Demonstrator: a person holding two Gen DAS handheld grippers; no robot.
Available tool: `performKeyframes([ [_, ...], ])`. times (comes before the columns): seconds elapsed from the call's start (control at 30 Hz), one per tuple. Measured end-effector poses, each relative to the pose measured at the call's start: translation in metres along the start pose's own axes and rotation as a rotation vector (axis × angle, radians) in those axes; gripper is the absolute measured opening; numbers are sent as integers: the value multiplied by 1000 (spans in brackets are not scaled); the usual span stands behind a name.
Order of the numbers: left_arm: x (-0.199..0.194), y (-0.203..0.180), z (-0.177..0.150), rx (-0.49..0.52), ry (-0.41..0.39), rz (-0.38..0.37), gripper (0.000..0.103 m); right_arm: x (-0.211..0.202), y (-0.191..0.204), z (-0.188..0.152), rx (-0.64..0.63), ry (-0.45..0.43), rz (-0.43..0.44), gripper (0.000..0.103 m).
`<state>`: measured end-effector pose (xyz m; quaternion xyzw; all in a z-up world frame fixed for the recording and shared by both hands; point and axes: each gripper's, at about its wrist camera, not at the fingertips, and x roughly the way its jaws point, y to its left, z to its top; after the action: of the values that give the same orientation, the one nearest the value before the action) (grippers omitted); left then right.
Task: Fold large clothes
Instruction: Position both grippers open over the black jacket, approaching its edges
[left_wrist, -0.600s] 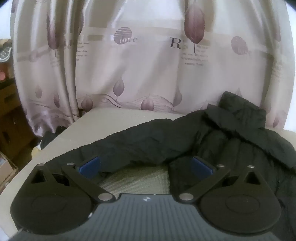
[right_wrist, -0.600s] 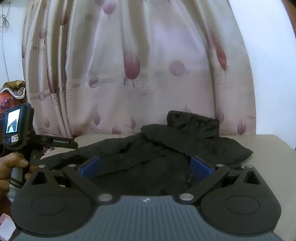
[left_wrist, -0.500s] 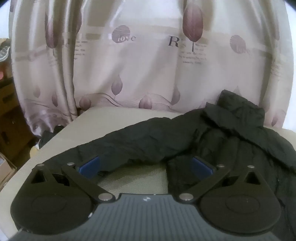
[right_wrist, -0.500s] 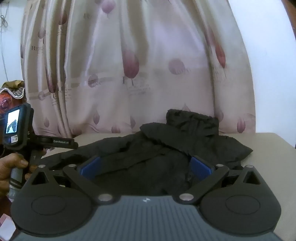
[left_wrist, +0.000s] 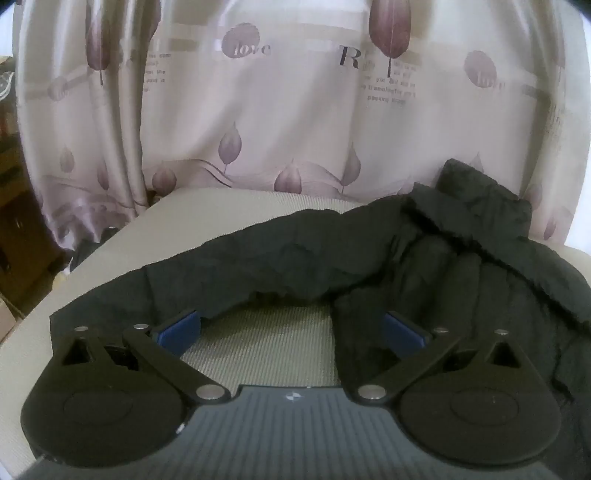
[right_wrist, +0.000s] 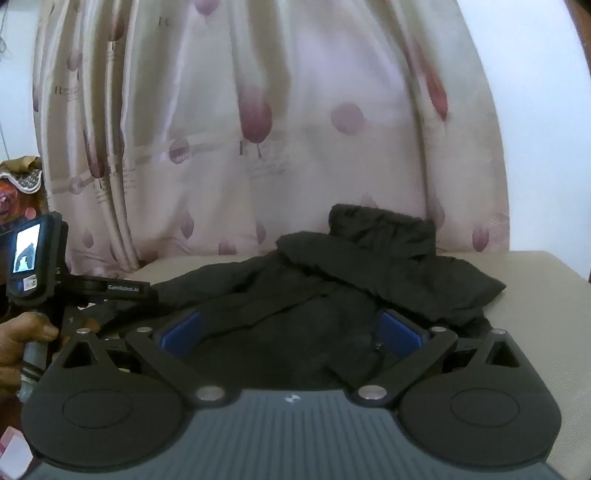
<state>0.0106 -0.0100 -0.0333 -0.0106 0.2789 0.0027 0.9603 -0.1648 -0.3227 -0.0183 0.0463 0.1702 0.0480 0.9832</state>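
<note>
Both my grippers spread wide over the black jacket.

My left gripper (left_wrist: 291, 328) and right gripper (right_wrist: 291, 332) grasp nothing; the black jacket (right_wrist: 332, 288) lies flat on the beige table (left_wrist: 221, 210), collar (right_wrist: 380, 225) at one o'clock before the curtain (right_wrist: 258, 129).
</note>
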Motion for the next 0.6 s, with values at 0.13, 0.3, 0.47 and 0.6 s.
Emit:
performKeyframes([
  [0.13,2,2,1,1,13,7,103,4,2,-1,-8,14,14,103],
  [0.3,7,8,3,-16,24,12,103,7,2,-3,2,23,21,103],
  [0.47,16,15,5,-34,39,18,103,10,0,-7,30,40,34,103],
  [0.6,24,20,5,-39,48,42,103,12,1,-8,36,46,37,103],
])
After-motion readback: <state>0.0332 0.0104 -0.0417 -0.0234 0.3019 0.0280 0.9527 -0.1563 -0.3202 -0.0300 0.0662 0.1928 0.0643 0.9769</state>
